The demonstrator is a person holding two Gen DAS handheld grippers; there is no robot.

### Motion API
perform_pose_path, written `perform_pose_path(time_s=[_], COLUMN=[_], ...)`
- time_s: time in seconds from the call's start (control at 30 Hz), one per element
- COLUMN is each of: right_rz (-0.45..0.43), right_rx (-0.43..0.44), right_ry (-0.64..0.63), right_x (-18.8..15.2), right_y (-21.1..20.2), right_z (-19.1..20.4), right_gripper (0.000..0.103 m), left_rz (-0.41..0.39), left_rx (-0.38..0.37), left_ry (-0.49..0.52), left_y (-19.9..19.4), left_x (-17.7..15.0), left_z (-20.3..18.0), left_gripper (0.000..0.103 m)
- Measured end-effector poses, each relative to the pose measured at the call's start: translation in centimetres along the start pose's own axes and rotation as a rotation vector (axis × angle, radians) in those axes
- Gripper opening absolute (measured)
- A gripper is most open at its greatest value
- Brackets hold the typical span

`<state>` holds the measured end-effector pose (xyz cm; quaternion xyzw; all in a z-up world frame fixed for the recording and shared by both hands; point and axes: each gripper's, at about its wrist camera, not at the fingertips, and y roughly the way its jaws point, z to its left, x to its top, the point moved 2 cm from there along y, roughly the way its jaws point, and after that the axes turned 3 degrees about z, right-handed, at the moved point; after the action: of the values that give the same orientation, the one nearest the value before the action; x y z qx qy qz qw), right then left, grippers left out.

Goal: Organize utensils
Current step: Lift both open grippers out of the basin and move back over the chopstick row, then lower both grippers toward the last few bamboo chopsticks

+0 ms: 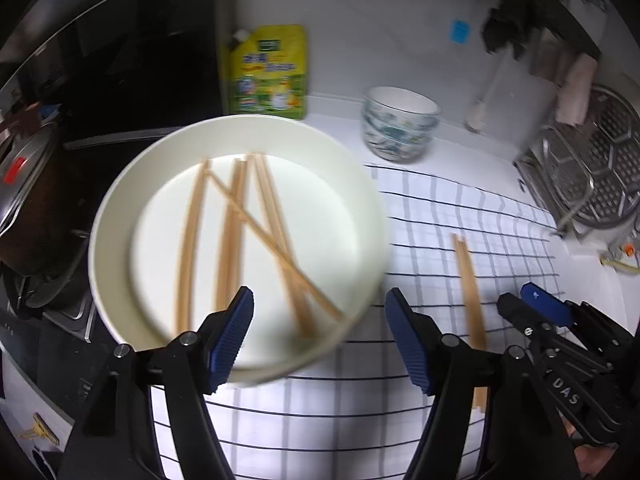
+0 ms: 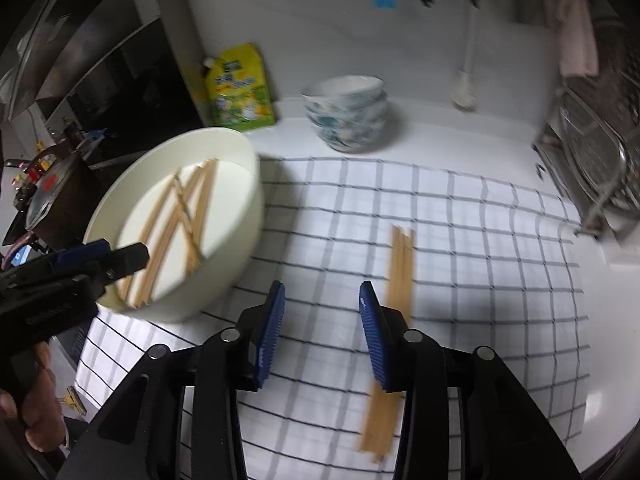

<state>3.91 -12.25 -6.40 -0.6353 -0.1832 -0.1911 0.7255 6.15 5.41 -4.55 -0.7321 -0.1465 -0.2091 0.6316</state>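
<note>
A white deep plate (image 1: 116, 208) (image 2: 250, 168) holds several wooden chopsticks (image 1: 236, 232) (image 2: 180, 216), some of them crossed. My left gripper (image 1: 319, 300) (image 2: 120, 256) hovers open above the plate's near rim, and nothing is between its blue pads. A small bundle of chopsticks (image 1: 466, 276) (image 2: 400, 264) lies on the checked cloth (image 1: 460, 216) (image 2: 460, 240) to the plate's right. My right gripper (image 2: 323, 292) (image 1: 520, 300) stands open over the cloth. The bundle sits just right of its right finger, outside the jaws.
Stacked patterned bowls (image 1: 400, 124) (image 2: 346, 112) and a yellow pouch (image 1: 270, 72) (image 2: 240, 88) stand behind the cloth. A metal dish rack (image 1: 592, 168) (image 2: 600, 160) borders the right side. A dark pot (image 1: 24, 184) sits left of the plate.
</note>
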Motion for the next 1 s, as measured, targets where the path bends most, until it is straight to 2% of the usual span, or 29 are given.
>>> perform_pose_path(time_s=[0.4,0.5,1.0], right_rz=[0.100,0.128,0.146], right_rx=[-0.041,-0.045,-0.033], right_ry=[0.044,0.053,0.043], right_x=[-4.8,-5.8,-7.1], right_y=[1.9,3.0,6.0], right_z=[-6.1,-7.0,-8.2], right_gripper=[0.042,0.042,0.043], left_rz=[0.059,0.082,0.128], left_rx=[-0.045,-0.035,0.003], left_ry=[0.060,0.079,0.103], left_y=[2.5,3.4,6.2], left_x=[-2.9,-3.9,-5.7], left_z=[-6.2,-7.2,-8.3], left_gripper=[0.071,0.072,0.076])
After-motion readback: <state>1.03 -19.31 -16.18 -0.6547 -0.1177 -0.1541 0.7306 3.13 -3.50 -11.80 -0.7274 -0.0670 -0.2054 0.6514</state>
